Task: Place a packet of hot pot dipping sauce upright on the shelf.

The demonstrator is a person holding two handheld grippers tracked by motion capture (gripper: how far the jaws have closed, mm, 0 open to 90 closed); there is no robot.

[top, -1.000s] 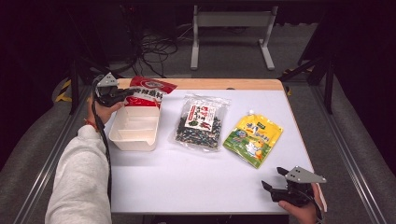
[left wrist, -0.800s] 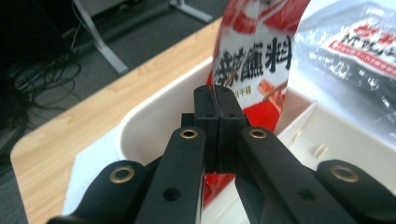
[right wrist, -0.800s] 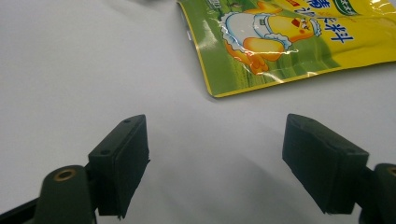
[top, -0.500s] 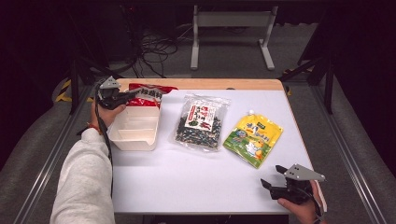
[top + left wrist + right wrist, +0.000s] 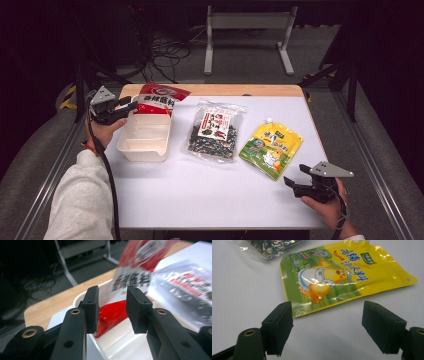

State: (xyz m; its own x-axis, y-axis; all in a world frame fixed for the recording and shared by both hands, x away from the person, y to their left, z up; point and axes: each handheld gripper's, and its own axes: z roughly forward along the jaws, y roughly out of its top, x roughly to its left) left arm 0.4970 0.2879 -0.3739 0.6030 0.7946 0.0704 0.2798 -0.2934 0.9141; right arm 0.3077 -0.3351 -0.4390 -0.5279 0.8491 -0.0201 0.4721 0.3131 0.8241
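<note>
1. The worktop carries a white tub with a red packet propped on its far rim, one end inside.
2. That packet could slide out or tip the tub if nudged.
3. The left tongs have just been opening; the packet sits between the parted jaws, unpinched.
4. The right tongs gape wide and empty, just short of the yellow pouch.

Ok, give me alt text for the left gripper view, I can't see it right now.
The left gripper has just been opening its black jaws; between them shows the red packet, resting partly in the white tray. A clear printed bag lies blurred at the right.
</note>
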